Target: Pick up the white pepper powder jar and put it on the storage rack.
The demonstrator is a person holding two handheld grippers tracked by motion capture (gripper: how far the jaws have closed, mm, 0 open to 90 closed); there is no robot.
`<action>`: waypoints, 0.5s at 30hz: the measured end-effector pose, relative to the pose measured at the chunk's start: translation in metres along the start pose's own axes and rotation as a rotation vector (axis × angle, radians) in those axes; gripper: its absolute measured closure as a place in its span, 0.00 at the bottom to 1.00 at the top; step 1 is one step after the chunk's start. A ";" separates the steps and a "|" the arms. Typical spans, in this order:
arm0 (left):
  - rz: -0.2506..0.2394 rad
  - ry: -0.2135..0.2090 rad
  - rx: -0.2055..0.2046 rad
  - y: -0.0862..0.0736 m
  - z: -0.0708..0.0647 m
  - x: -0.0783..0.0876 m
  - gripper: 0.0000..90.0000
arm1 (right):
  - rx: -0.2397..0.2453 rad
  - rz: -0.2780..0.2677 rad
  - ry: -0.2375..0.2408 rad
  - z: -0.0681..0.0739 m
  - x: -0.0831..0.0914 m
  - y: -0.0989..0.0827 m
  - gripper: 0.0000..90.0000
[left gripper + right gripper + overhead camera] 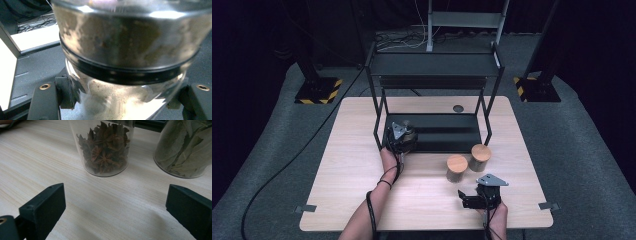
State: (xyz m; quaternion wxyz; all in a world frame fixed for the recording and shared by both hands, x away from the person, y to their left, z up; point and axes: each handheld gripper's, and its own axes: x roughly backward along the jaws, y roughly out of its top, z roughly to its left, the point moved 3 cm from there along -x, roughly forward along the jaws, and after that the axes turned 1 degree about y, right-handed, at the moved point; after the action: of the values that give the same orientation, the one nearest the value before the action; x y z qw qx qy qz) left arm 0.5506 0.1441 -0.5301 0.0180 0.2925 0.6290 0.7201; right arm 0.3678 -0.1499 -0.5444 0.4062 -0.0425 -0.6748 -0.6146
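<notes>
A pale wooden table takes up the middle of the high view, and a black metal two-tier shelf rack stands on its far half, upper centre of the frame. At the left front corner of the rack's lower tier, just left of centre, the left gripper is clamped on a clear glass jar with a black sealing ring and sandy powder inside. From above the jar is mostly hidden under the gripper's grey plate. The left gripper view gives what the high view cannot: the jar seen close, its black ring across the middle of the frame, powder clinging to the glass, and the two black jaws pressed against its sides at the lower left and lower right.

At lower right of the high view the right gripper rests low over the table with its jaws apart and nothing between them. Just beyond it stand two glass jars with round wooden lids, side by side. From above their contents are hidden by the lids; the right gripper view shows them: the star anise jar at upper centre and the bay leaf jar at upper right, both clear of the wide-set jaws.
</notes>
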 end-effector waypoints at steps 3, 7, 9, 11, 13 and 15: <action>0.004 -0.007 0.009 0.000 0.001 0.000 0.33 | 0.000 0.003 0.002 0.000 0.000 0.000 0.02; 0.014 -0.011 -0.001 0.001 0.001 0.000 0.33 | -0.002 -0.002 0.001 0.000 0.000 0.000 0.02; 0.015 -0.012 -0.001 0.002 0.001 -0.001 0.33 | -0.001 0.001 0.001 0.000 0.000 0.000 0.02; 0.017 -0.012 -0.006 0.002 0.002 0.000 0.33 | -0.001 0.001 0.003 0.000 0.000 0.000 0.02; 0.014 -0.011 -0.006 0.002 0.001 0.000 0.33 | -0.002 0.002 0.004 0.000 0.000 0.000 0.02; 0.012 -0.010 -0.002 0.001 0.001 0.000 0.33 | 0.000 0.001 0.003 0.000 0.000 0.000 0.02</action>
State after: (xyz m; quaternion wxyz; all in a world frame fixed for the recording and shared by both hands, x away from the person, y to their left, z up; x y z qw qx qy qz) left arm 0.5519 0.1447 -0.5289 0.0169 0.2998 0.6265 0.7193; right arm 0.3678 -0.1499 -0.5444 0.4074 -0.0418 -0.6741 -0.6147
